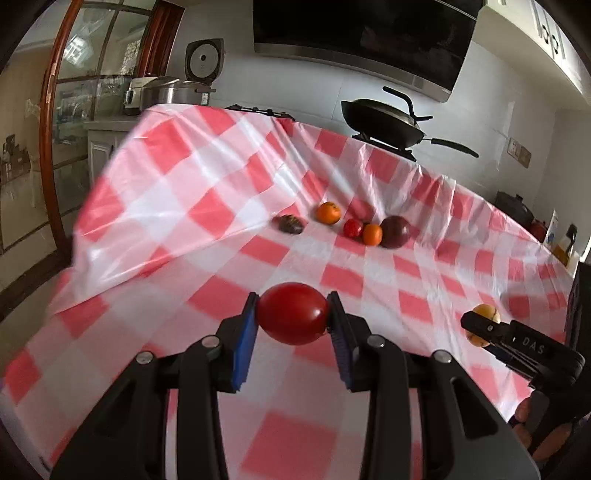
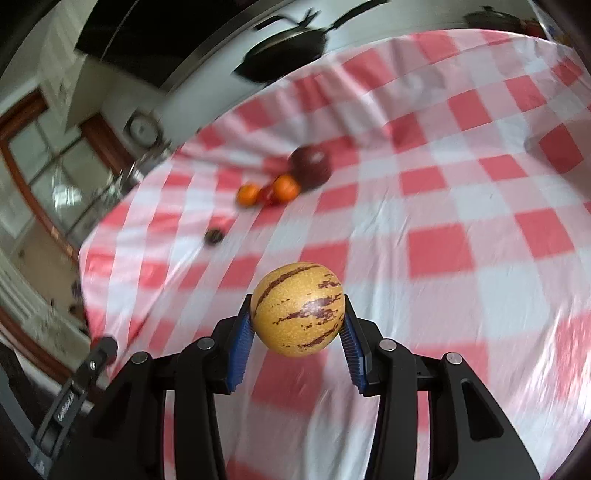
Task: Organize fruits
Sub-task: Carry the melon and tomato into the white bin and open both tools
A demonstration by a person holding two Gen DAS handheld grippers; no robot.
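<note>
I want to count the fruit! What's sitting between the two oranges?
A small red tomato lies between the two oranges, touching the nearer one, seen in the left wrist view.

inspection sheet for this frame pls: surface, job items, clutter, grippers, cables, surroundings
Surface: red-and-white checked tablecloth, wrinkled, draped over the counter.
Job's things: red tomato and yellow purple-streaked fruit, both carried; on the cloth a group of two oranges, a small red fruit and a dark purple fruit; a dark brown fruit apart, to their left.
Clutter: nothing seen on the cloth.
Grippers: left gripper shut on the red tomato; right gripper shut on the yellow purple-streaked fruit.
Cables: nothing seen.
Surroundings: black wok on a burner, range hood, rice cooker, wood-framed glass door.
</note>
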